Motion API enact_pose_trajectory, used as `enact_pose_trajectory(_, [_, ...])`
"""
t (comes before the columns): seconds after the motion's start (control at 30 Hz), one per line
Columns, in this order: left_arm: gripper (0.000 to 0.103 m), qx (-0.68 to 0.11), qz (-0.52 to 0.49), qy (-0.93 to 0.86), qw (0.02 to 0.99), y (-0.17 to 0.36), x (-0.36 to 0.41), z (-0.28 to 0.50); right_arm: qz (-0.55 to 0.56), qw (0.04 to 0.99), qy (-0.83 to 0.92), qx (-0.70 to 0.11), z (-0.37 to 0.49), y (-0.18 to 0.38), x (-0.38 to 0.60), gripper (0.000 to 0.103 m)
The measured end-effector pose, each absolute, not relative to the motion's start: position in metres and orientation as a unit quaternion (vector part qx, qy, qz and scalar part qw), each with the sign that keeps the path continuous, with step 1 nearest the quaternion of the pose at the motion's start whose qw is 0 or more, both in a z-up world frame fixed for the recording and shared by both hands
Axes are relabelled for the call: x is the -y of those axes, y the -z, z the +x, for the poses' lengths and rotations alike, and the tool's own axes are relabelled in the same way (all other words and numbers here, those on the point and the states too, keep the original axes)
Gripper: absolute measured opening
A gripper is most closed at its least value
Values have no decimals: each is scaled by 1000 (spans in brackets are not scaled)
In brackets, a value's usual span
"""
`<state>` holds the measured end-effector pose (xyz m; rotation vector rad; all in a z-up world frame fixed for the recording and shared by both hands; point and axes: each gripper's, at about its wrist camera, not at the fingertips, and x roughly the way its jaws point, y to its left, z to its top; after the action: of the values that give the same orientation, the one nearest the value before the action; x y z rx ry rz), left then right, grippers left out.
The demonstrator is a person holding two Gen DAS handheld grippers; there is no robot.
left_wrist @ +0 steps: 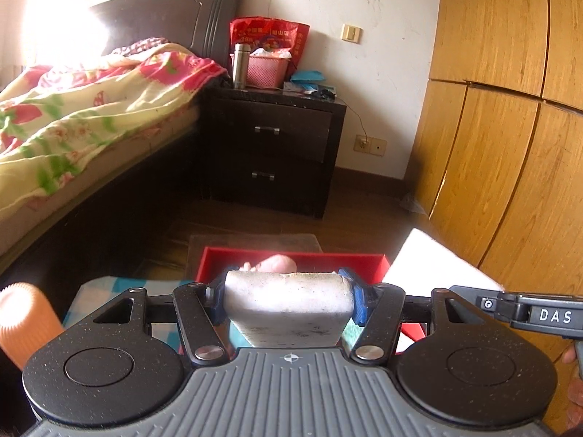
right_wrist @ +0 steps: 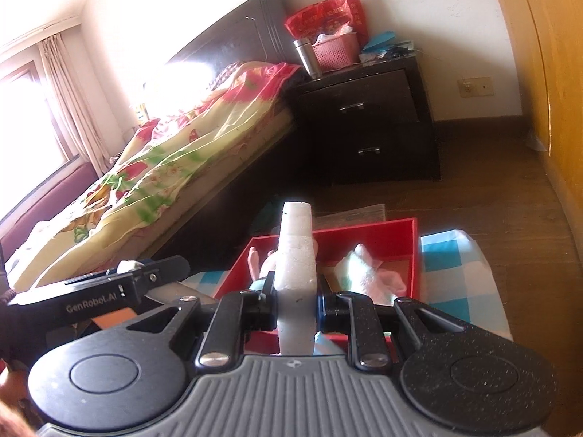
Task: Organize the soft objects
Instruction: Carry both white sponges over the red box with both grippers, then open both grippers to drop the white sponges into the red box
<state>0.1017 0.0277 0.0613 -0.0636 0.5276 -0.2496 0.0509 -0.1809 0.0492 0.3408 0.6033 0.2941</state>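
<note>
White foam block (right_wrist: 296,255), pinched upright, right view

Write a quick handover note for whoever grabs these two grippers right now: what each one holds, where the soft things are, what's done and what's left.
Left gripper: shut on a white foam block, gripped across its wide side.
Right gripper: shut on a narrow white foam piece standing upright.
Both hover before the open red box on the blue-checked cloth.
Done: a pink soft toy and a pale fluffy cloth lie in the box.
Left: put both foam pieces in.
</note>
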Motion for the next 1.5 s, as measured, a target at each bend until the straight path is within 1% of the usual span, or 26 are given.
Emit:
enact_pose_trajectory(0.17, [60, -253, -33, 110, 961, -59, -30, 118, 161, 932, -137, -295, 68, -46, 181, 0])
enact_pose_trajectory(0.37, [60, -253, -59, 97, 961, -46, -31, 147, 129, 937, -125, -299, 99, -32, 170, 0])
enact_pose_trajectory(0.7, [60, -268, -37, 59, 961, -22, -26, 179, 106, 940, -128, -297, 136, 0, 151, 0])
enact_pose_trajectory(0.8, [61, -273, -33, 50, 960, -18, -24, 186, 106, 940, -124, -300, 141, 8, 150, 0])
enact_pose_trajectory(0.83, [64, -274, -32, 52, 960, -17, -23, 187, 105, 940, -121, -301, 143, 11, 149, 0])
enact_pose_trajectory(0.87, [67, -275, -30, 52, 960, -17, -21, 188, 101, 940, -118, -302, 145, 13, 149, 2])
enact_pose_trajectory(0.9, [78, -274, -26, 47, 960, -17, -20, 187, 97, 940, -117, -306, 147, 14, 148, 6])
enact_pose_trajectory(0.93, [85, -272, -22, 44, 961, -17, -19, 188, 94, 938, -117, -311, 148, 15, 149, 12])
enact_pose_trajectory(0.97, [85, -271, -17, 40, 962, -17, -18, 188, 94, 938, -116, -314, 148, 16, 149, 15])
enact_pose_trajectory(1.0, [85, -273, -15, 39, 961, -18, -18, 188, 93, 937, -113, -317, 149, 17, 149, 25])
enact_pose_trajectory(1.03, [86, -277, -18, 40, 960, -19, -18, 189, 92, 937, -112, -318, 149, 17, 150, 33])
enact_pose_trajectory(1.27, [87, -293, -37, 45, 954, -31, -28, 174, 104, 936, -119, -314, 139, 4, 154, 33])
enact_pose_trajectory(1.4, [88, -301, -51, 54, 951, -37, -38, 146, 131, 929, -133, -319, 129, -8, 158, 34])
enact_pose_trajectory(1.5, [88, -322, -45, 53, 944, -34, -39, 122, 131, 931, -137, -313, 114, -20, 158, 34])
